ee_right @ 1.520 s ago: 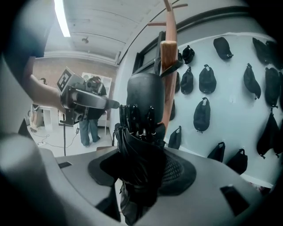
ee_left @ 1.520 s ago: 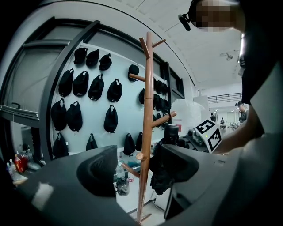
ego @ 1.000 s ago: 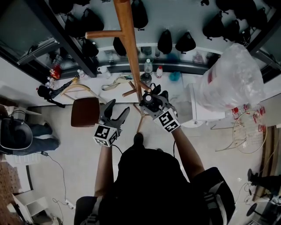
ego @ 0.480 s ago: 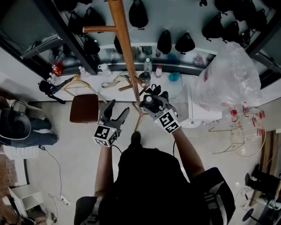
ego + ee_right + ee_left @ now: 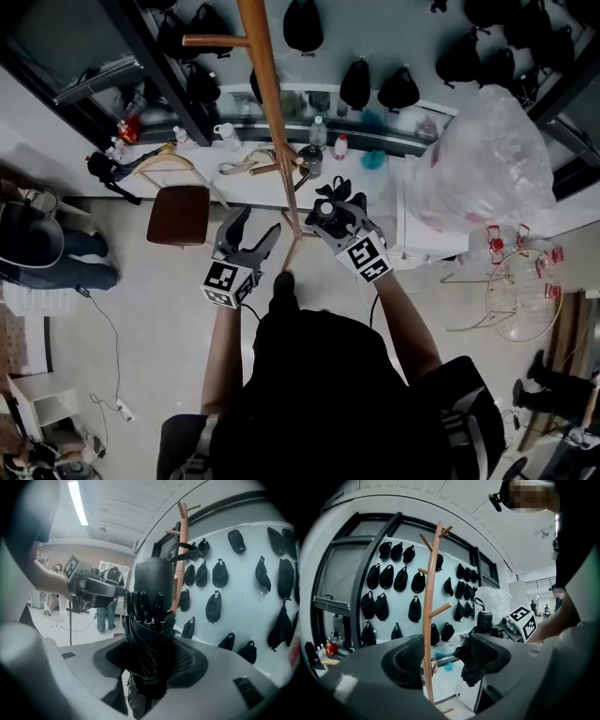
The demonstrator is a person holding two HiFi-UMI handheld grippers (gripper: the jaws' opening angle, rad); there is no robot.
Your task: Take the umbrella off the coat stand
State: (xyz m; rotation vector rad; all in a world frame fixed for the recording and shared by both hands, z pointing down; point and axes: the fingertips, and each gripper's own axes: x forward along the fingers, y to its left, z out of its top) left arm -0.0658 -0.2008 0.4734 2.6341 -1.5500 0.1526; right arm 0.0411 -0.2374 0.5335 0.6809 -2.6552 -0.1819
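Umbrella (image 5: pixel 149 620) clamped upright beside the coat stand (image 5: pixel 272 103).
Right gripper (image 5: pixel 334 210) jaws pinch its folded canopy, likely to carry it clear; left gripper (image 5: pixel 246 234) gapes wide, empty.

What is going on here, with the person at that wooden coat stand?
A person stands at a wooden coat stand with a gripper in each hand. The right gripper has its fingers closed on a folded black umbrella, held beside the pole and apparently clear of its pegs. The left gripper is open and empty, held up close by on the other side of the pole.
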